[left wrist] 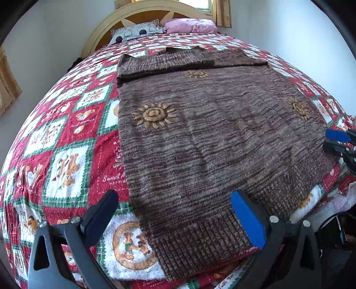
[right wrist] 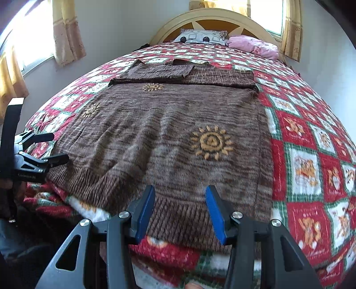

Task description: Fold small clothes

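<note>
A brown knit sweater (left wrist: 211, 137) with orange sun motifs lies flat on the bed, its sleeves folded across the far end. My left gripper (left wrist: 175, 213) is open wide above the near left corner of the ribbed hem (left wrist: 200, 240), with nothing between its fingers. In the right wrist view the sweater (right wrist: 166, 133) fills the middle. My right gripper (right wrist: 180, 211) hovers open over the ribbed hem (right wrist: 178, 217) near its right corner, its pads clear of the fabric. Each gripper also shows in the other's view: the right gripper (left wrist: 338, 142) at the right edge, the left gripper (right wrist: 44, 149) at the left edge.
The sweater rests on a red, white and green teddy-bear quilt (left wrist: 66, 160) that covers the whole bed. A patterned pillow (right wrist: 200, 37) and a pink pillow (right wrist: 251, 45) lie against the arched headboard (right wrist: 213, 15). Curtained windows (right wrist: 66, 33) flank the bed.
</note>
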